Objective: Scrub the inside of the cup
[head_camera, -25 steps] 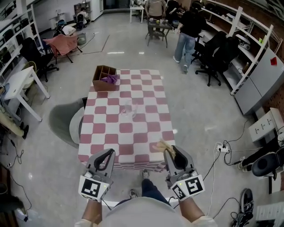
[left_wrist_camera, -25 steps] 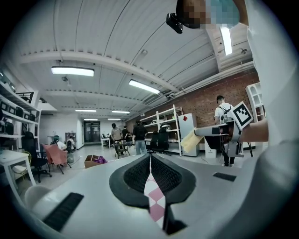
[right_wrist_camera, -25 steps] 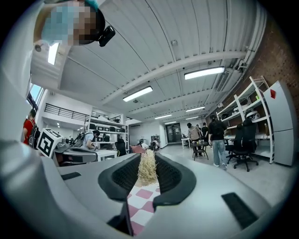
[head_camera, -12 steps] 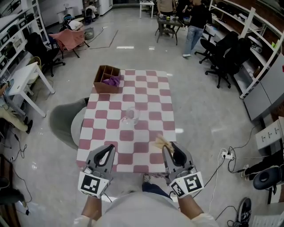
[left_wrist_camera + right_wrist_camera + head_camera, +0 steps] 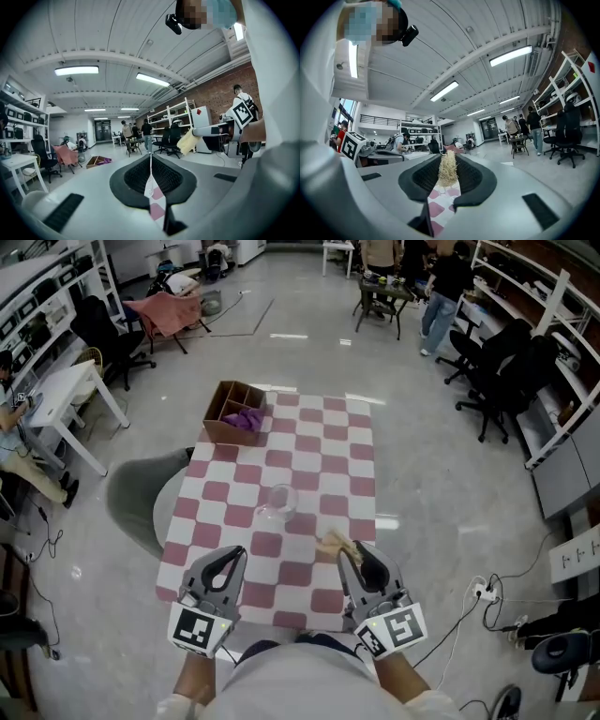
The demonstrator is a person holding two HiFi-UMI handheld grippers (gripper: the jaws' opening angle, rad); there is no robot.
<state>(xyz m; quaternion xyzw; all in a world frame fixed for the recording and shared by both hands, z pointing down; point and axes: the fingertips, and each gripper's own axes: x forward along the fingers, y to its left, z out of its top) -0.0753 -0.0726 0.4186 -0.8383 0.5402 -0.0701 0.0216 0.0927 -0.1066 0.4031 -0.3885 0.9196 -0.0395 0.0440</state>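
The clear cup sits mid-table. Whether it stands or lies, and where its mouth points, can't be made out. On the table's far left corner is a box holding a purple cloth, well apart from the cup. At the table's near edge, the left gripper is clenched on nothing. The right gripper is clamped on a straw-coloured scrubber, whose tuft pokes out past the jaw tips toward the cup.
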